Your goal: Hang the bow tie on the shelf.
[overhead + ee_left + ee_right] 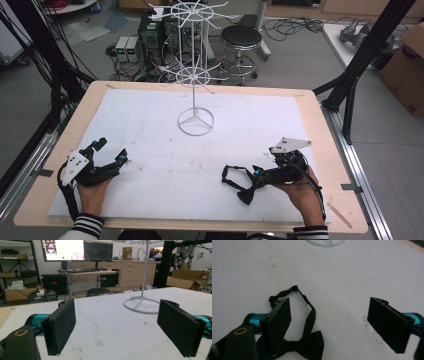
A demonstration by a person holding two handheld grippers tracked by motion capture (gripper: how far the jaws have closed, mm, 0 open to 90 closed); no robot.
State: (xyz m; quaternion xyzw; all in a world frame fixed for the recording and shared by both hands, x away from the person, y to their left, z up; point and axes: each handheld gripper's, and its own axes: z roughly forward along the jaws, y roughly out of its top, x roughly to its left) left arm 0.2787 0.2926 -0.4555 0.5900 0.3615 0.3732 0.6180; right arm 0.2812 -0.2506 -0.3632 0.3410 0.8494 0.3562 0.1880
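Where the right gripper (240, 184) lies low over the white mat (150, 125), its jaws stand apart and released, pads pressing on nothing.

Item 1, black bow tie (308, 343): lies flat on the mat just under and beside the right gripper. In the right gripper view the knot and wings sit at the foot of the near jaw on the left of that view, partly behind it. The thin neck strap (308, 316) loops ahead of that jaw and curls back past its tip. The other jaw stands well clear of the tie, with bare mat between. Whether the near jaw actually touches the fabric is hard to say, since the jaw hides the contact point.

Item 2, left gripper (111, 150): rests at the mat's near left corner, well apart from the tie, jaws wide and released, nothing between the pads. In the left gripper view bare mat fills the gap.

Item 3, white wire display stand (195, 75): upright, ring base on the mat, far ahead of both grippers and roughly between their lines. Its base (141, 305) shows beyond the left gripper's jaws.

Item 4, hands: the person's right hand (302, 192) holds the right gripper from behind. The left hand (94, 192) holds the left gripper likewise.

Item 5, wooden table (325, 150): bears the mat, its edge showing outside both grippers.
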